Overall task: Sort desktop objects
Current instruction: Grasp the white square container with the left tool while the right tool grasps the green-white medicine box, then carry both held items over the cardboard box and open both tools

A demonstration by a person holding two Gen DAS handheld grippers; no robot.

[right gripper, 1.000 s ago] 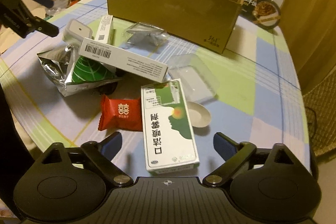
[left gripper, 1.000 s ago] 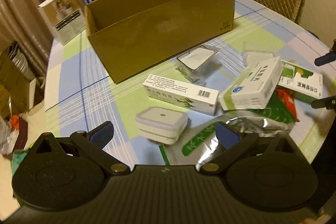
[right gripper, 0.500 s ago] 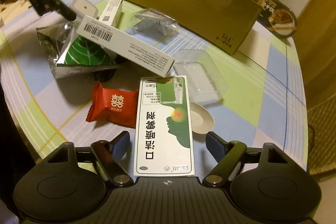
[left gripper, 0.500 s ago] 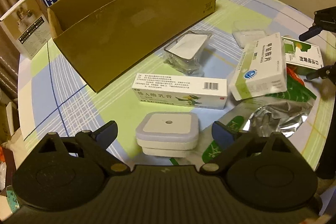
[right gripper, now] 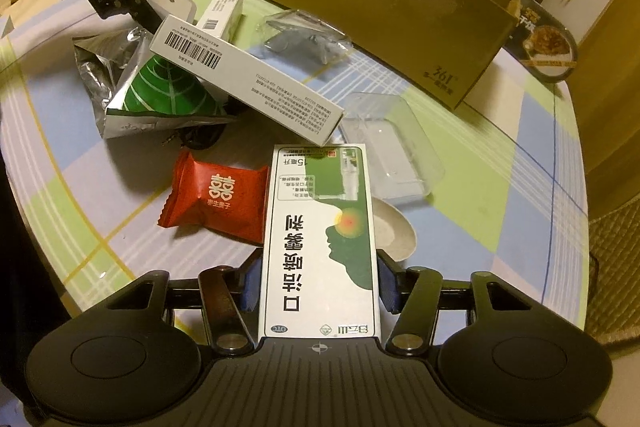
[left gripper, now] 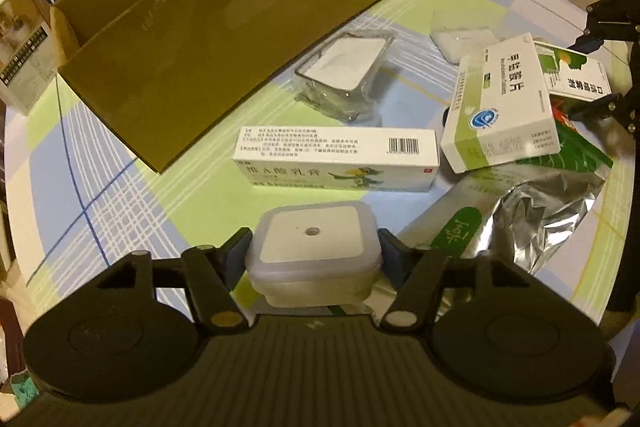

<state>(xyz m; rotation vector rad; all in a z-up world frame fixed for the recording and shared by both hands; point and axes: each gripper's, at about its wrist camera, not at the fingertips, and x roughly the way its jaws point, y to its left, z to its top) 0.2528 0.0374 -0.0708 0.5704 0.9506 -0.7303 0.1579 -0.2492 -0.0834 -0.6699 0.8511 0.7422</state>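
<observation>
The left gripper [left gripper: 312, 259] is clamped on the white lidded tub [left gripper: 313, 247], which sits on the table [left gripper: 100, 203] before the carton [left gripper: 224, 27]. The right gripper [right gripper: 318, 285] is clamped on the green-and-white box [right gripper: 320, 243], with a red packet [right gripper: 216, 195] just left of it.

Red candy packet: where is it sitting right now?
In the right wrist view, the red candy packet lies flat on the tablecloth, just left of the green-and-white medicine box, below the silver foil bag.
</observation>
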